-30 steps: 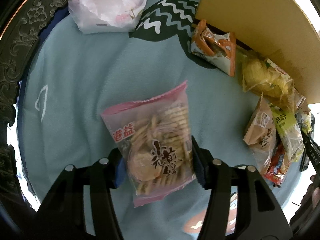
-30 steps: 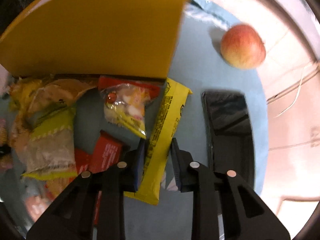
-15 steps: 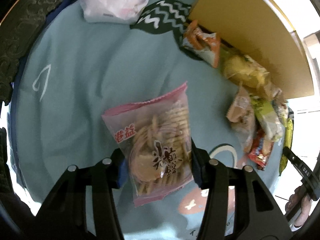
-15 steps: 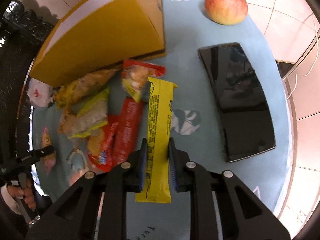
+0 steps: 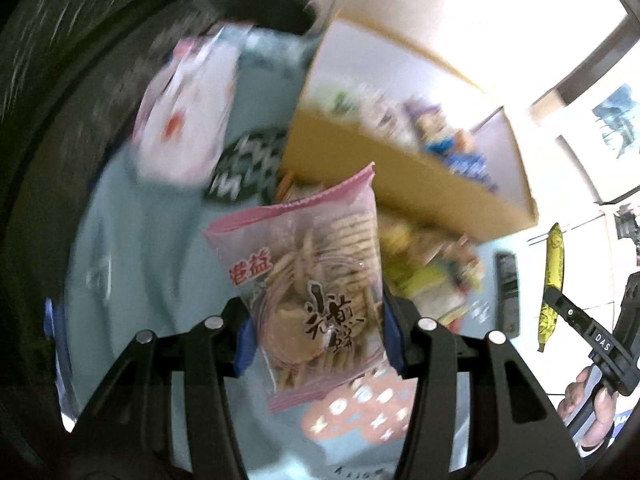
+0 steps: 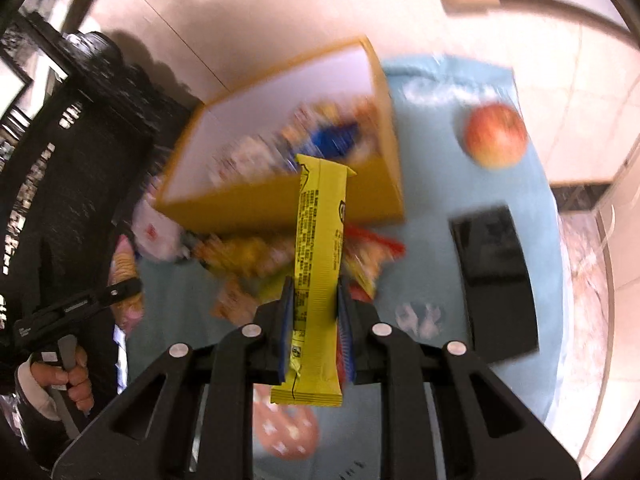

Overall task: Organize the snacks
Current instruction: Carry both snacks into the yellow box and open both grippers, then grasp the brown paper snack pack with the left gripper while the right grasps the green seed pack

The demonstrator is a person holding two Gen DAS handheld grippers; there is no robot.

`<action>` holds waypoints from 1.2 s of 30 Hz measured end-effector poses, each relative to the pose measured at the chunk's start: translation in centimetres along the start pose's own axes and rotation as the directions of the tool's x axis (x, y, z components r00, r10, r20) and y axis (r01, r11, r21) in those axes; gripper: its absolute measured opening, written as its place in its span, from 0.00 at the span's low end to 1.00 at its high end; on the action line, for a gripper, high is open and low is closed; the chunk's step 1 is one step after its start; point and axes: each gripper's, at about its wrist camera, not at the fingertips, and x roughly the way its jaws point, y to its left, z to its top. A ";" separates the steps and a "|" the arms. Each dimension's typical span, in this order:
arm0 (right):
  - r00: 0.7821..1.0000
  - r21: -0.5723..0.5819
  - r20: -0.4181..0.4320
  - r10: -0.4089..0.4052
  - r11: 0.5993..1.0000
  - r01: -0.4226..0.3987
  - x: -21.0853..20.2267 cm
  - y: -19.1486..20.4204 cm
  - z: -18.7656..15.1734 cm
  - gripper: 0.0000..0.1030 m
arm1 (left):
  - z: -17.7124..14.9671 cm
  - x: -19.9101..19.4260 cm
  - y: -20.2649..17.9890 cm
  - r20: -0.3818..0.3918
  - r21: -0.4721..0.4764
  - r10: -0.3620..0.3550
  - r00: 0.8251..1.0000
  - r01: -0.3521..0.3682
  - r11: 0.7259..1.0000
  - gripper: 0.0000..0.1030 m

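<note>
— Both packets have come up off the cloth since half a second ago; before, they hung low over the pile, and now my two cameras look down into the box from higher.

— What is each tool holding?

— My left gripper (image 5: 316, 330) is clamped on the pink cracker bag (image 5: 308, 284), pads pressing its two sides. My right gripper (image 6: 314, 312) is closed on the yellow snack bar (image 6: 320, 264), which stands upright between the fingers. From the left camera I also see that bar (image 5: 554, 276) hanging in the air far right.

— And the box?

— The yellow box (image 6: 248, 200) sits open on the blue tablecloth (image 6: 432, 184), blurred packets inside. Loose snacks (image 6: 248, 256) lie just in front of its near wall. An apple (image 6: 496, 136) and a black phone (image 6: 496, 276) rest to the right, apart from the box.
</note>
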 end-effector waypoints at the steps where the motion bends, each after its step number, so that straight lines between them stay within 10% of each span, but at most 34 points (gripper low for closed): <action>1: 1.000 -0.009 0.017 0.007 1.000 -0.007 -0.2 0.3 0.9 0.20 | 1.2 -0.3 -0.9 0.021 0.017 -0.012 1.000 0.012 1.000 0.49; 14: 0.992 -0.021 0.125 -0.025 0.999 0.027 6.1 2.3 12.6 0.21 | 14.6 5.6 -7.7 0.069 0.059 -0.053 0.996 0.049 0.997 0.50; 16: 0.992 0.003 0.107 -0.067 0.998 0.067 7.4 1.7 13.3 0.22 | 15.4 7.3 -7.9 0.065 0.054 -0.046 0.997 0.043 0.998 0.66; 18: 0.987 0.033 0.147 -0.059 0.998 0.055 7.0 0.9 13.2 0.45 | 15.3 7.1 -7.8 0.107 0.030 -0.022 0.994 0.019 0.999 0.96; 20: 0.982 0.023 0.185 -0.044 0.999 0.040 6.2 0.8 12.6 0.61 | 14.8 6.2 -7.6 0.177 0.041 -0.027 0.984 0.020 0.999 0.98; 36: 0.994 -0.013 0.043 -0.098 0.995 0.099 4.4 0.1 4.4 0.62 | 7.2 4.8 -4.4 0.052 0.055 0.020 0.998 -0.023 0.998 0.98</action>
